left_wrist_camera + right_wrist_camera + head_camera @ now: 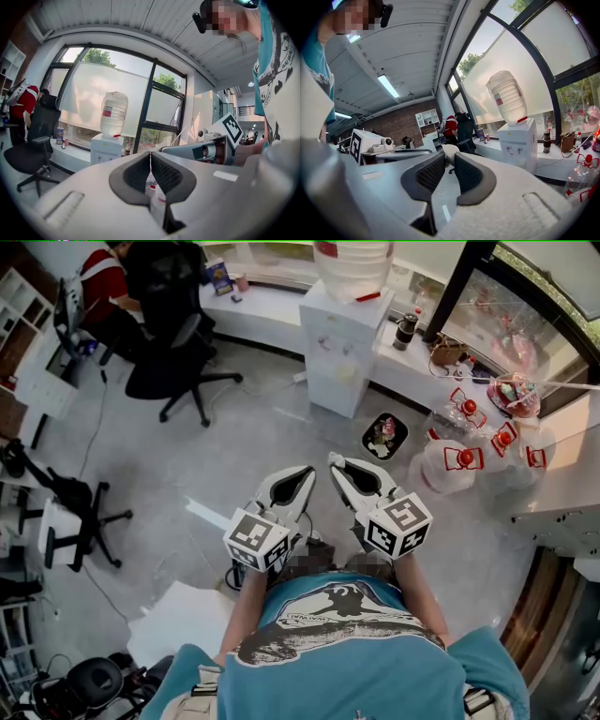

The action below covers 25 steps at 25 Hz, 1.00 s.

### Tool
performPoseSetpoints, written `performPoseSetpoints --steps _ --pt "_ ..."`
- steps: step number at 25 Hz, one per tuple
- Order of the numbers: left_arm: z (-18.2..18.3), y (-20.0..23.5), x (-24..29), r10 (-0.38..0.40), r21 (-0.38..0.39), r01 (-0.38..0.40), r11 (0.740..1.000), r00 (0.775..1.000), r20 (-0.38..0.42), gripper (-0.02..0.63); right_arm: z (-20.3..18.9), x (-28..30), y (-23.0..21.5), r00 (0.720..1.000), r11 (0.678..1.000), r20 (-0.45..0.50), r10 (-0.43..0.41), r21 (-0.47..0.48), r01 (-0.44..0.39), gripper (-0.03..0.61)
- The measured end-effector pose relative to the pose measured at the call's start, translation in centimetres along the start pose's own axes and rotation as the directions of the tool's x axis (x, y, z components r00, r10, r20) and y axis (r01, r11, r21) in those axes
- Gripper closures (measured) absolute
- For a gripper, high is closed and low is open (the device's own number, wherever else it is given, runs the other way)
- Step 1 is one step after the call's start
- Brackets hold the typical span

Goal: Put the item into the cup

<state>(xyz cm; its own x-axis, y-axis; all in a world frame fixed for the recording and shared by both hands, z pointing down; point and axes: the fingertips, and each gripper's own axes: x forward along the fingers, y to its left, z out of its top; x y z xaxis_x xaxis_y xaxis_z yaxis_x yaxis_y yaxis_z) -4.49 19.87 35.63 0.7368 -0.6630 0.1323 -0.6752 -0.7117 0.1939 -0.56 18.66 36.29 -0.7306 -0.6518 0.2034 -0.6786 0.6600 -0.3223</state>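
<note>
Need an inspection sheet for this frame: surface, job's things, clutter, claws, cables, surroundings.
Surface: no worktable; grey floor lies below the claws.
Job's things: nothing seen; no cup or item in view.
Clutter: red-capped water jugs, black bin, white sheet on the floor.
Grippers: left claw shut, empty; right claw slightly open, empty.
Cables: thin white cable on the floor.
Surroundings: water dispenser, office chair, seated person, windows.

Daylight is flooding in
Windows (93,103) are glaring at ten o'clock; fisheye edges are curving, corners are darkening, foreground is blurring.
</note>
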Motion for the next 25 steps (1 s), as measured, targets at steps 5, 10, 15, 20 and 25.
performPoseSetpoints --steps 5,10,15,20,25 --pt "-0.2 2.0 -0.6 -0.013 -0.008 0.013 1.0 1.0 -0.001 0.609 -0.4 1.5 0.4 1.0 1.0 -0.009 -0.022 0.007 0.022 0.512" --pt "-0.7 2.9 -0.7 -0.013 -0.03 0.013 0.999 1.0 -0.002 0.609 -0.6 2.1 0.2 0.999 0.999 -0.03 -0.038 0.01 0.038 0.512" --pt "-1.2 3.4 -0.1 -0.007 -0.046 0.007 0.999 1.0 -0.012 0.609 -0.7 2.7 -0.7 0.998 0.999 -0.051 -0.038 0.017 0.039 0.512" --pt "-1.5 4.6 0.8 0.022 -0.053 -0.023 0.998 1.0 -0.022 0.609 -0.7 4.4 -1.9 0.997 1.0 -0.072 -0.002 0.027 0.004 0.512" --pt "-0.9 7.0 2.8 0.069 -0.057 -0.07 0.996 0.997 -0.025 0.609 0.6 7.3 -4.5 0.996 0.998 -0.07 0.046 0.035 -0.044 0.512"
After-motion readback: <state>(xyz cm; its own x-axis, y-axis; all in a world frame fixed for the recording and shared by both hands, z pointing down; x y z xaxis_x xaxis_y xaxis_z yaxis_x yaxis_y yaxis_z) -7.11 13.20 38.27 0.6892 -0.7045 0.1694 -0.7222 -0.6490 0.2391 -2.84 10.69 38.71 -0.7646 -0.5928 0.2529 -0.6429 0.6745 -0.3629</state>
